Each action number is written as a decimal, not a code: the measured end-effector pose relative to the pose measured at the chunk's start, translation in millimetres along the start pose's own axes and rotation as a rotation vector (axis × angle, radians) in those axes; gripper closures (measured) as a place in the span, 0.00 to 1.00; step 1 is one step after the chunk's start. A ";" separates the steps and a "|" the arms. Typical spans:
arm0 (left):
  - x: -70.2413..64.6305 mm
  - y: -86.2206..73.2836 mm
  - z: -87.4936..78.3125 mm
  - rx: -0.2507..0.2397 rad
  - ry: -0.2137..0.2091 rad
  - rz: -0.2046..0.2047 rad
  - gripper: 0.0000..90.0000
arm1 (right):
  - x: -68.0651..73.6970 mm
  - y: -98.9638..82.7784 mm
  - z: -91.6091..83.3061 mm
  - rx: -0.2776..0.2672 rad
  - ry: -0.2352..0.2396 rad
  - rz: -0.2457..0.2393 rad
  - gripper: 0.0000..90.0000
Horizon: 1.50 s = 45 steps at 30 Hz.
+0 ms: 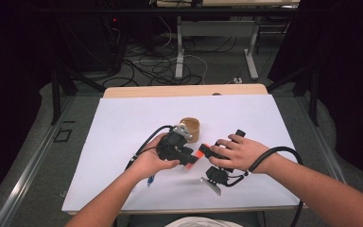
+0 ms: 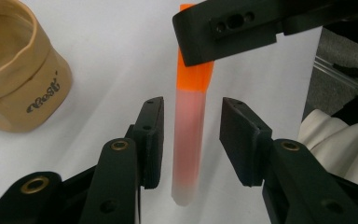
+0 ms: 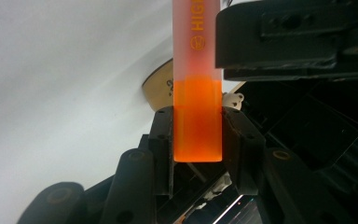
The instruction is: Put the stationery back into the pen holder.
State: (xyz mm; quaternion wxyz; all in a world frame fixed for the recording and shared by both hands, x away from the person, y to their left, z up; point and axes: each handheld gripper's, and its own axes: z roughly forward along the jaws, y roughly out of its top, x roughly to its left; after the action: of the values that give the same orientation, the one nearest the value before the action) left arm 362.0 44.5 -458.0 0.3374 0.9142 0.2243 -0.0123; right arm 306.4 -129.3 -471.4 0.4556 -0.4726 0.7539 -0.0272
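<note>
the right gripper (image 3: 197, 135) clamps the orange end of a frosted orange plastic highlighter (image 2: 189, 135). the left gripper (image 2: 191, 140) straddles its pale cap, narrow, pads not touching. at ten o'clock stands a tan paper cup (image 2: 14, 70), something white inside.

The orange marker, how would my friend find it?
Look at the white table, just in front of the tan cup. Between the two hand-held grippers sits the marker: bright orange at one end, frosted and see-through at the other.
</note>
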 end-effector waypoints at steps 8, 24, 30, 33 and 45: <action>-1.7 2.9 6.3 0.031 -0.034 -0.012 0.74 | -1.1 5.9 -1.3 -0.011 -0.013 -0.034 0.74; -4.1 9.4 16.2 0.140 -0.044 0.014 0.80 | 1.6 13.6 -1.2 -0.027 -0.006 -0.076 0.74; -3.7 8.5 16.7 0.138 -0.043 0.003 0.81 | 2.2 14.9 -0.2 -0.034 -0.012 -0.068 0.74; -2.8 8.1 16.3 0.142 -0.047 0.000 0.81 | 1.4 15.1 -0.5 -0.027 0.000 -0.082 0.74; 2.1 7.2 17.2 0.129 -0.065 -0.042 0.83 | -1.6 13.2 2.9 -0.033 0.000 0.006 0.67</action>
State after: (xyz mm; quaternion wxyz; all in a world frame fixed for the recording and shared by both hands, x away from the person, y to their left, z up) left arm 369.2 29.8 -467.2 0.2846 0.9282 0.2311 -0.0636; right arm 299.6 -119.7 -478.3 0.4479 -0.4776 0.7557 -0.0134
